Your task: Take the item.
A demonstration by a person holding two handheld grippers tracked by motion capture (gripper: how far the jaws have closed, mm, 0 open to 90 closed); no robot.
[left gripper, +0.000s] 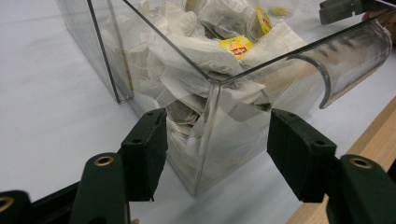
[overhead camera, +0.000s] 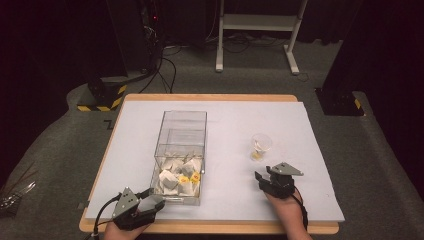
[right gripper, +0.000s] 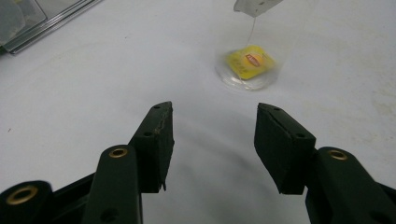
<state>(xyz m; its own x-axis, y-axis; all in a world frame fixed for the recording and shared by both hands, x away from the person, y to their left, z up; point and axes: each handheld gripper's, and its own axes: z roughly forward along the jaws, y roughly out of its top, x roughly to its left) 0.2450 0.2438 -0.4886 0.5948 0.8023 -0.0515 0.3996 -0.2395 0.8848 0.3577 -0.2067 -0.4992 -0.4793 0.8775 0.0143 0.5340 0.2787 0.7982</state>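
Observation:
A clear plastic box (overhead camera: 182,131) stands mid-table with several white tea bags (overhead camera: 179,180) with yellow tags piled at its near end. My left gripper (overhead camera: 155,199) is at the box's near left corner. In the left gripper view, my left gripper (left gripper: 217,140) is open, its jaws on either side of that corner of the box (left gripper: 107,56), and the tea bags (left gripper: 201,51) show through the walls. My right gripper (overhead camera: 267,175) stands open with nothing between its jaws, just short of a small clear cup (overhead camera: 261,146). A tea bag's yellow tag (right gripper: 250,63) lies in the cup.
A white mat (overhead camera: 225,115) covers the wooden table (overhead camera: 210,97); its near edge (left gripper: 369,135) runs just beside my left gripper. Bare mat lies between the box and the cup. Beyond the table, on the floor, are cables and a white stand (overhead camera: 257,30).

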